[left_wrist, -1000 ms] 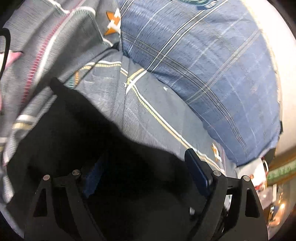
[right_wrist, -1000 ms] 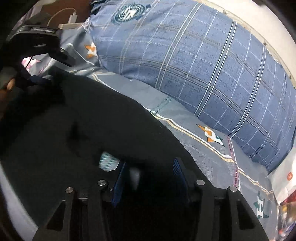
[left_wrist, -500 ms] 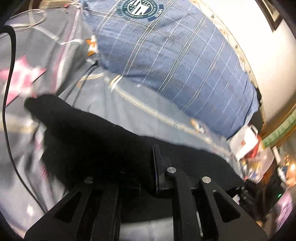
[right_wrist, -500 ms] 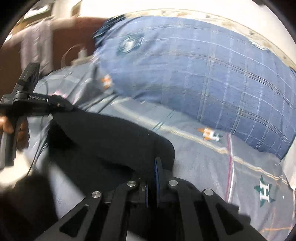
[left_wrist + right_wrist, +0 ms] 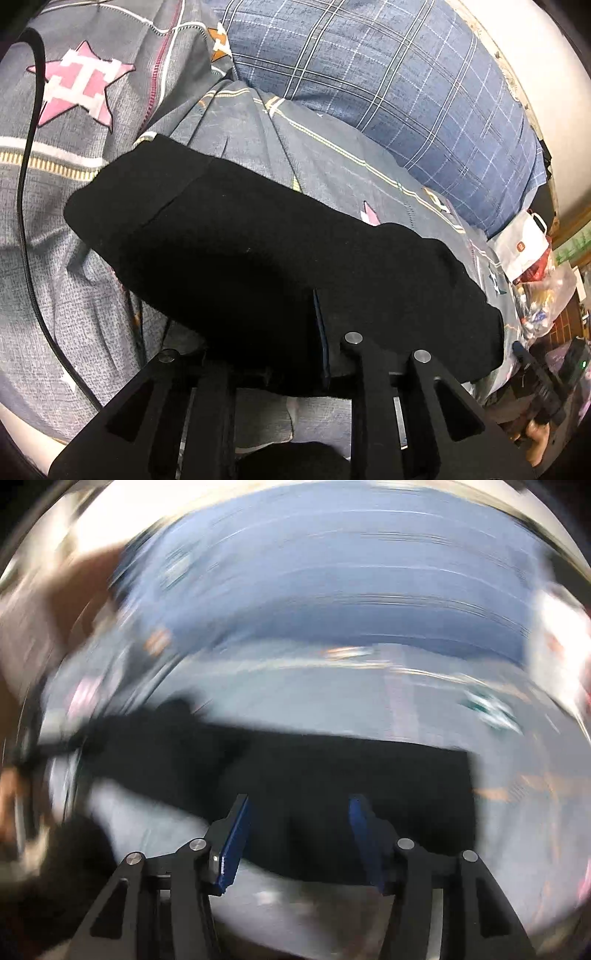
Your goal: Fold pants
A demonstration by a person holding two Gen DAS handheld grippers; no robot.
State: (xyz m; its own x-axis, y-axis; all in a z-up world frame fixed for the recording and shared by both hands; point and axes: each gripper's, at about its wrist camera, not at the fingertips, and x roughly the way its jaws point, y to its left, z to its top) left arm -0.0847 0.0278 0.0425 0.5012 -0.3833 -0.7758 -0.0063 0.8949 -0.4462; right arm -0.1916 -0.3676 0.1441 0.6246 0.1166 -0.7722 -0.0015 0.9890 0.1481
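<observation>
Left view sharp, right view motion-blurred, fisheye corners dark

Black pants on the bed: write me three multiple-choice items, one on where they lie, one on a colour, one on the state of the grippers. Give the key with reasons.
1. Where do the black pants lie?
A. On the patterned grey bedsheet, in front of the blue plaid pillow
B. On top of the plaid pillow
C. On a wooden floor

2. What colour is the star printed on the sheet at upper left in the left wrist view?
A. Green
B. Pink
C. Yellow

3. How does the right gripper stand?
A. Clamped on the pillow
B. Holding a cable
C. Open, blue pads apart above the pants

Key: 1 A, sheet shows around the pants and the pillow lies behind; 2 B, the star is pink and white; 3 C, a clear gap shows between its pads, which have just been opening.
</observation>
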